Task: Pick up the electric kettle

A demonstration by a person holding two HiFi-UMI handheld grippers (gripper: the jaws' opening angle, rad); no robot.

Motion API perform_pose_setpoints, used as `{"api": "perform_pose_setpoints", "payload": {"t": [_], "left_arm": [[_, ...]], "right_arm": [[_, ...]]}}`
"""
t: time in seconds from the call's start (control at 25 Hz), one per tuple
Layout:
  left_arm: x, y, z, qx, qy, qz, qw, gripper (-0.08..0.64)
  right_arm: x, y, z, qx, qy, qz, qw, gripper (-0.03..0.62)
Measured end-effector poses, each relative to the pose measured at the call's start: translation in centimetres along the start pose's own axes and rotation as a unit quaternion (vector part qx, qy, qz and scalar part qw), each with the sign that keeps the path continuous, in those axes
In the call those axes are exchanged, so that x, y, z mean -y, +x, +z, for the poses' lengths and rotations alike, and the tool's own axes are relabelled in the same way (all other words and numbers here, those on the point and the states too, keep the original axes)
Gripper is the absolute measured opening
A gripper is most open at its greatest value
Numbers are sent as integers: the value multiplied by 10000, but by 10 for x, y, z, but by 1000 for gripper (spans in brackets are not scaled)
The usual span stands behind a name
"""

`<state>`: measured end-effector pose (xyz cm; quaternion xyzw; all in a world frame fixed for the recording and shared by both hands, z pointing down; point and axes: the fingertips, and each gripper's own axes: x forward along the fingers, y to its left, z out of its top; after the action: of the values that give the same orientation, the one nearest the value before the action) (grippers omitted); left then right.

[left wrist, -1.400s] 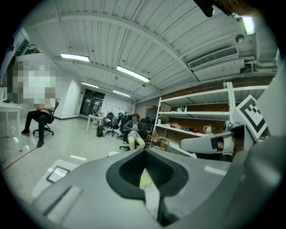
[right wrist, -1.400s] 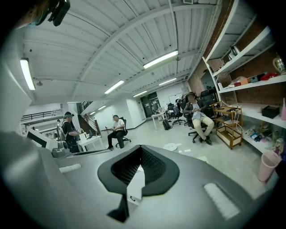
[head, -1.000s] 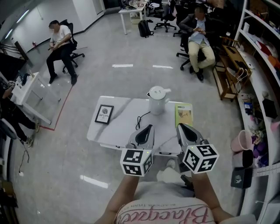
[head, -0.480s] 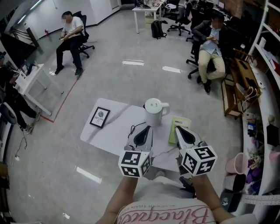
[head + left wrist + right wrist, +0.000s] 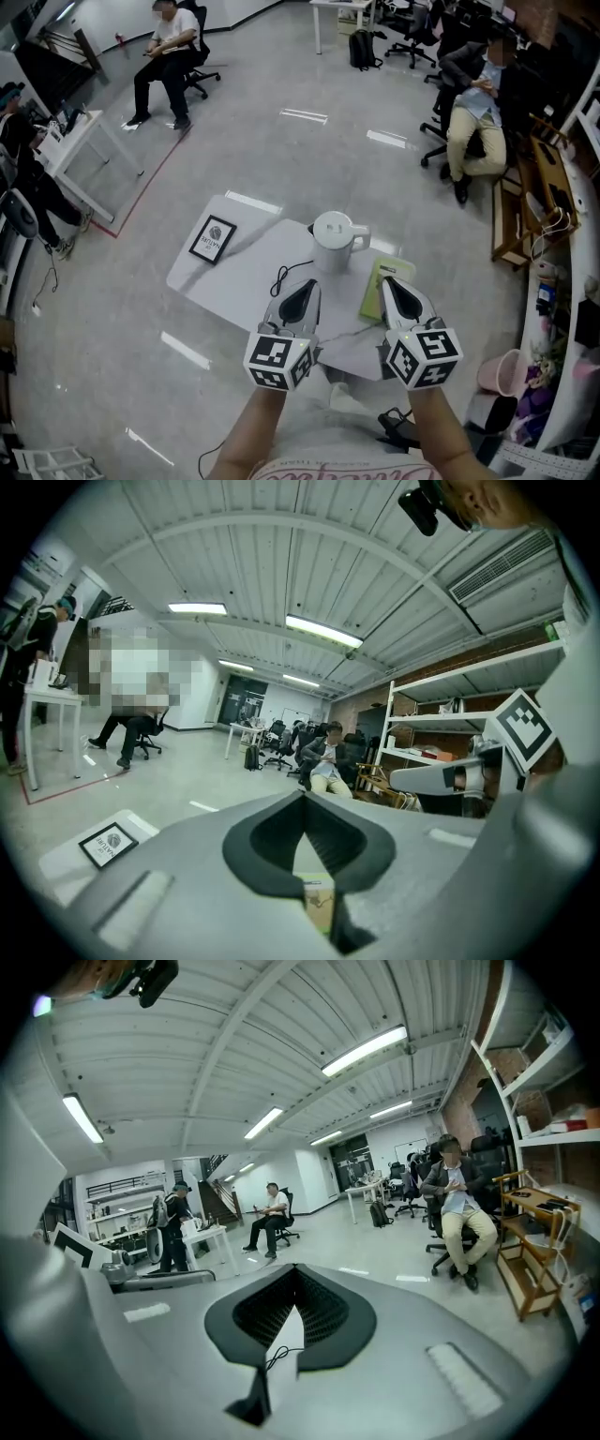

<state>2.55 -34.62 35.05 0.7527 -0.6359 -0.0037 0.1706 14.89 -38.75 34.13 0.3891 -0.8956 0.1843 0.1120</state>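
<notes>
The white electric kettle stands upright near the far edge of a small white table, its handle pointing right. A black cable curls on the table in front of it. My left gripper hovers over the table's near side, just short of the kettle and a little to its left; its jaws are shut on nothing. My right gripper is level with it, over a green book, also shut and empty. In the left gripper view the left gripper shows only a slit, and the right gripper looks the same in its own view.
A black-framed picture lies on the table's left part. Seated people are at the back right and back left. Shelving lines the right wall, with a pink bin below. A white desk stands at left.
The view has swung: table and kettle now sit turned and lower in the picture, closer to the gripper tips. Both grippers have stayed shut and side by side.
</notes>
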Motion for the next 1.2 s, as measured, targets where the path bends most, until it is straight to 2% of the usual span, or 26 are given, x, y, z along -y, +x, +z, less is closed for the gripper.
{"api": "perform_pose_setpoints", "payload": {"t": [0.24, 0.6, 0.96, 1.2], "left_arm": [[-22, 30, -29, -137, -34, 152, 9998, 2], [-56, 65, -74, -163, 47, 291, 9994, 2], [-93, 106, -140, -436, 249, 458, 9977, 2], [-117, 127, -183, -488, 216, 495, 9973, 2]], "right_arm": [[20, 37, -29, -240, 87, -16, 9997, 23], [38, 93, -79, -255, 221, -68, 9994, 25], [62, 142, -128, -212, -211, -384, 9988, 25], [77, 169, -167, -186, -137, -366, 9991, 25]]}}
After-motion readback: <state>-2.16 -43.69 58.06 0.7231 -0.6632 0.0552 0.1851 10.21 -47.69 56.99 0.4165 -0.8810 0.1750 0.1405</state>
